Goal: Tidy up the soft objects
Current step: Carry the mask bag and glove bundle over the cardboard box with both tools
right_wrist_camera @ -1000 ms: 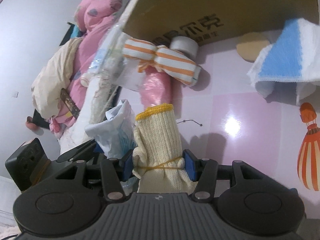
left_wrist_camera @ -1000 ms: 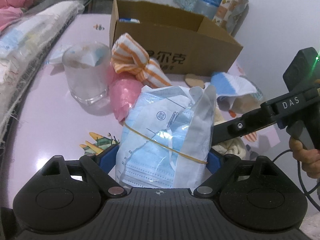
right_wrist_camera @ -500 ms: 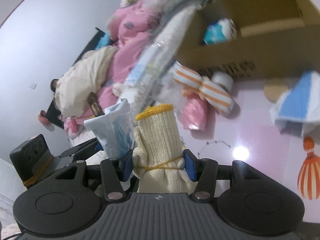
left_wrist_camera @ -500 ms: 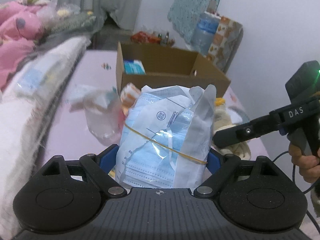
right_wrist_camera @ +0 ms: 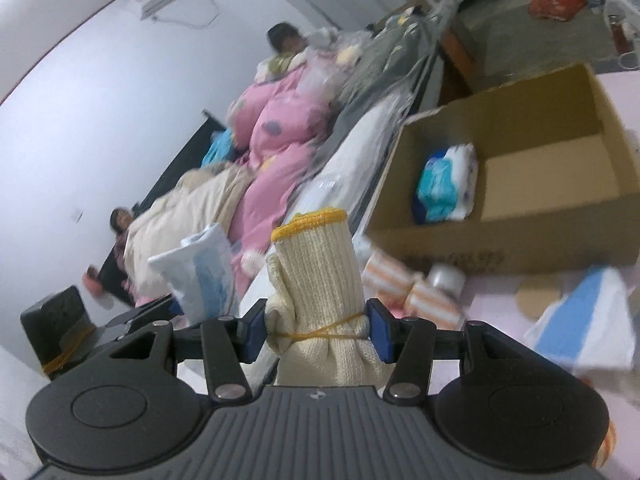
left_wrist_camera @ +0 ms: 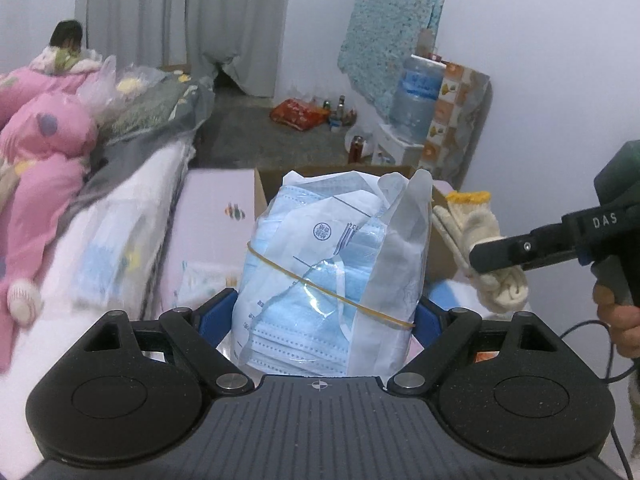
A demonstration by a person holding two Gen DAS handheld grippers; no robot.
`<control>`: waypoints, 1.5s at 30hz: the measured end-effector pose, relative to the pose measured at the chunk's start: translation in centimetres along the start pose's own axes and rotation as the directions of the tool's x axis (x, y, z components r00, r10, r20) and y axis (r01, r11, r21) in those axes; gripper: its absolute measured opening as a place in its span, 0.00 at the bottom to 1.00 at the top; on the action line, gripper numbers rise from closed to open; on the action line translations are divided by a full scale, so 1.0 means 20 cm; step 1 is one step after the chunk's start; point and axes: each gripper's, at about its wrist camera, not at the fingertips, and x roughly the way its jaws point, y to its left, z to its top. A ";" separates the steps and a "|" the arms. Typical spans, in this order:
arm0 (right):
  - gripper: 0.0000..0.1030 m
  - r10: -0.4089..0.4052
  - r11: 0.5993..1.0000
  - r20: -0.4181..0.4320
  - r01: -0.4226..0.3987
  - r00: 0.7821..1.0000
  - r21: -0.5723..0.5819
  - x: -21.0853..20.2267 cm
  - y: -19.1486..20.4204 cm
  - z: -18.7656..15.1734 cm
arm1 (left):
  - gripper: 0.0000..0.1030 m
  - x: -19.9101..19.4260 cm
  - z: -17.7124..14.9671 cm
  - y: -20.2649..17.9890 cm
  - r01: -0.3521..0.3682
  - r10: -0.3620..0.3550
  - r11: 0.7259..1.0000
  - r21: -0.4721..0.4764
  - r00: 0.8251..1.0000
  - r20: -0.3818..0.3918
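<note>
My left gripper (left_wrist_camera: 326, 316) is shut on a bag of blue face masks (left_wrist_camera: 328, 264) bound with a rubber band, held upright above the pink table (left_wrist_camera: 212, 224). My right gripper (right_wrist_camera: 318, 330) is shut on a cream knitted glove bundle (right_wrist_camera: 320, 280) with a yellow cuff, also banded. Both are lifted in the air side by side; the glove bundle (left_wrist_camera: 480, 240) shows at the right of the left wrist view, and the mask bag (right_wrist_camera: 204, 268) at the left of the right wrist view. The open cardboard box (right_wrist_camera: 520, 236) lies ahead, holding a blue-and-white tissue pack (right_wrist_camera: 448, 184).
An orange-striped cloth (right_wrist_camera: 404, 284), a white roll (right_wrist_camera: 446, 278) and a blue-and-white cloth (right_wrist_camera: 588, 324) lie on the table in front of the box. A bed with pink bedding (left_wrist_camera: 44, 168) and people runs along the left. A water bottle (left_wrist_camera: 416, 100) stands by the far wall.
Both grippers have risen with their loads and tipped up, so the table items dropped out of the left view and the box's inside now shows in the right view.
</note>
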 end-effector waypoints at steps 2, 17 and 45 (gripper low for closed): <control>0.48 -0.016 1.000 0.017 0.016 1.000 0.011 0.00 -0.03 0.08 | 0.85 0.05 0.06 0.00 -0.003 0.003 1.000 0.012 1.000 -0.005; 0.48 -0.068 0.982 -0.032 0.072 0.997 0.173 0.37 -0.45 0.59 | 0.85 0.76 0.41 0.00 0.034 -0.032 0.999 0.012 0.986 -0.165; 0.64 -0.189 0.869 -0.181 0.250 0.965 0.426 0.88 -1.16 0.83 | 0.86 1.57 0.56 -0.04 -0.135 0.122 0.991 -0.002 0.900 -0.418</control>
